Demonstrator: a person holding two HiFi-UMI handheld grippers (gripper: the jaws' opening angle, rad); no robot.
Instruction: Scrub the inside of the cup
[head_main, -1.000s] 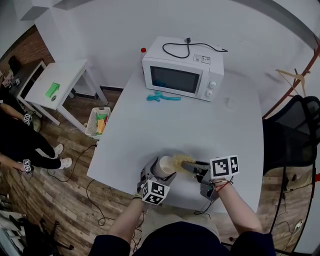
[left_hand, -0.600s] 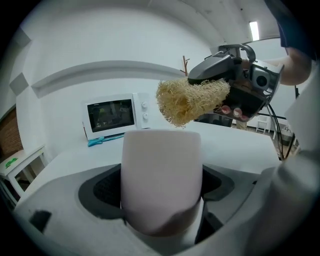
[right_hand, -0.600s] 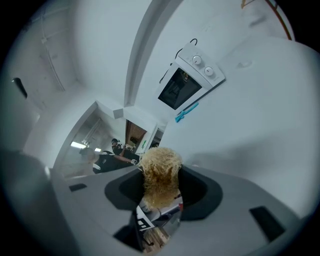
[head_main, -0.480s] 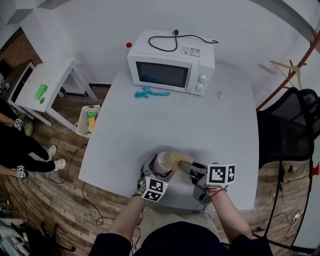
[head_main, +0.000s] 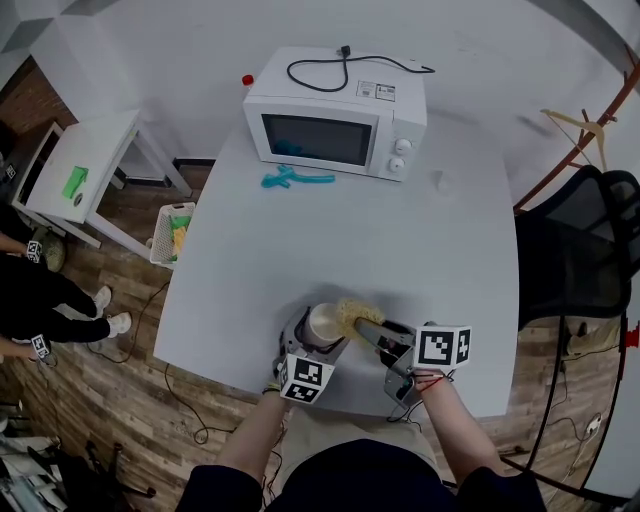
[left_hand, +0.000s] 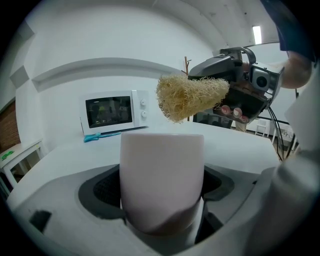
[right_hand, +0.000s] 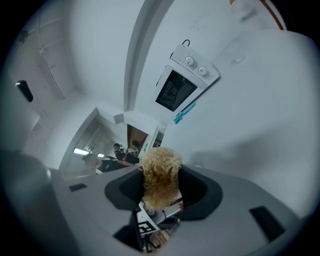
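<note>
Left claw (head_main: 318, 338) clamped on cup (head_main: 325, 323), one jaw on each side of the wall. The cup is upright with its mouth up, at the tabletop's (head_main: 350, 240) near edge, 6 o'clock from the microwave (head_main: 335, 125). Right claw (head_main: 375, 337) clamped on the butt of a loofah (head_main: 352, 314), most of its length sticking out past the jaws. In the head view the cup lies at about 9 o'clock from the right claw, close by, and the loofah's long axis runs roughly 3-to-9 toward it. In the left gripper view the loofah (left_hand: 190, 97) hangs above the rim at about 1 o'clock from the cup (left_hand: 161, 180). Its free end tilts slightly down, there's a gap to the rim, and it's not inside. Judgement: scrub not started. Cup's axis is vertical and the loofah lies near level, so the right claw needs to tip its free end down toward 6 and then push it into the mouth while the left steadies the cup.
</note>
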